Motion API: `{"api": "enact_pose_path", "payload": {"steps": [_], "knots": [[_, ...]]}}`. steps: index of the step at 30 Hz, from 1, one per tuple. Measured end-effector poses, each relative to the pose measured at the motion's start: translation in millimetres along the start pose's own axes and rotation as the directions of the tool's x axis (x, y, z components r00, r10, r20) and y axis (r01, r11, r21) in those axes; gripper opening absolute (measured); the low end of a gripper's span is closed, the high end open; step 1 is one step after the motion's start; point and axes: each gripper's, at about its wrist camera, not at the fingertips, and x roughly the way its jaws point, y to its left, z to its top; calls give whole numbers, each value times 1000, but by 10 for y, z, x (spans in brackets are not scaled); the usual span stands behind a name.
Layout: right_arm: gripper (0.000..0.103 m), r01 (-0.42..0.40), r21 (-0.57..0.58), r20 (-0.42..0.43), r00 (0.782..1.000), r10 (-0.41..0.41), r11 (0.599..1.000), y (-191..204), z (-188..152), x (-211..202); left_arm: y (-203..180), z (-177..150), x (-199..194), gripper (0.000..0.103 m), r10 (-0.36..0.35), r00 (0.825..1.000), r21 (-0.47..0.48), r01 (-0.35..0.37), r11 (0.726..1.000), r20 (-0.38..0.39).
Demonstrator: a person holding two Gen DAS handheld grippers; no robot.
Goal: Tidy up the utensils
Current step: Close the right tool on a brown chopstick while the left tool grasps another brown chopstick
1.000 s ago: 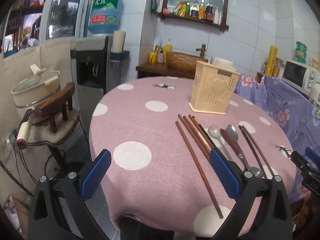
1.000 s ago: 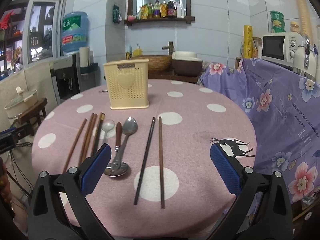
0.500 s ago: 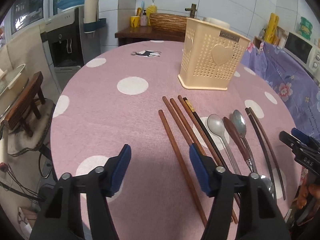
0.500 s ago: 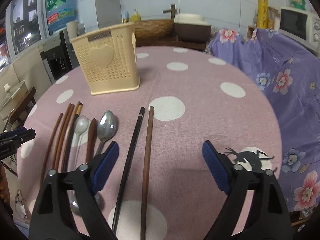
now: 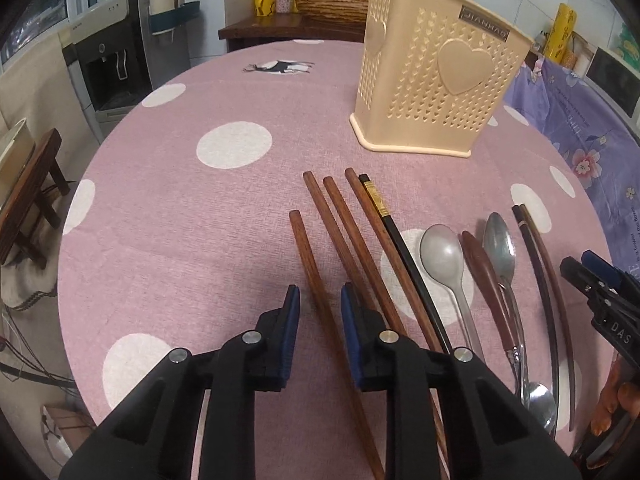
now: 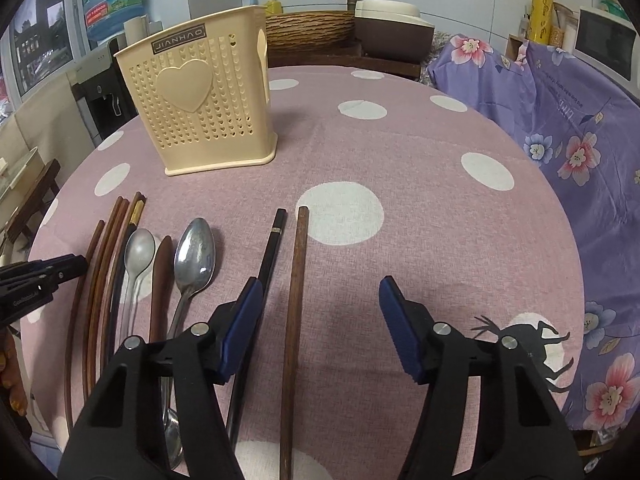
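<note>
Two wrist views look down on a round table (image 5: 168, 216) covered in a pink cloth with white dots.

From the left wrist, the left gripper (image 5: 316, 304) points down at a row of utensils laid side by side. Its jaws are narrow and closing, with the leftmost brown chopstick (image 5: 316, 280) passing between the blue pads; no pad is clearly pressing on it yet, so nothing is held. To the right lie three more brown chopsticks (image 5: 352, 240), then a black chopstick with a gold band (image 5: 396, 236), a pale metal spoon (image 5: 442, 252), a brown-handled utensil (image 5: 480, 268) and a second metal spoon (image 5: 499, 248). Farther right is a dark pair of chopsticks (image 5: 540, 264). A cream plastic holder with heart-shaped holes (image 5: 436, 76) stands upright beyond the row, well apart from it, probably where the utensils are meant to go. The tip of the right gripper (image 5: 596, 280) shows at the right edge.

From the right wrist, that gripper (image 6: 322, 312) hovers over the dark pair. Its jaws are about half open and closing. A brown chopstick (image 6: 294, 300) lies between them untouched, and a black chopstick (image 6: 270, 256) runs beside and under the left pad (image 6: 240, 324). The holder (image 6: 200, 104) stands at upper left. Each hand seems lined up along a chopstick so the pads can pinch it from both sides.
</note>
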Motion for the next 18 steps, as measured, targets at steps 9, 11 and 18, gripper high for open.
{"api": "enact_pose_path", "payload": {"steps": [9, 11, 18], "knots": [[44, -26, -2, -44, 999, 26, 1000, 28, 53, 136, -16, 42, 44, 17, 28, 1000, 7, -28, 1000, 5], [40, -25, -7, -62, 998, 25, 1000, 45, 67, 199, -11, 42, 45, 16, 29, 1000, 10, -29, 1000, 5], [33, -3, -57, -95, 996, -3, 998, 158, 112, 345, -50, -13, 26, 16, 36, 999, 24, -36, 999, 8]]}}
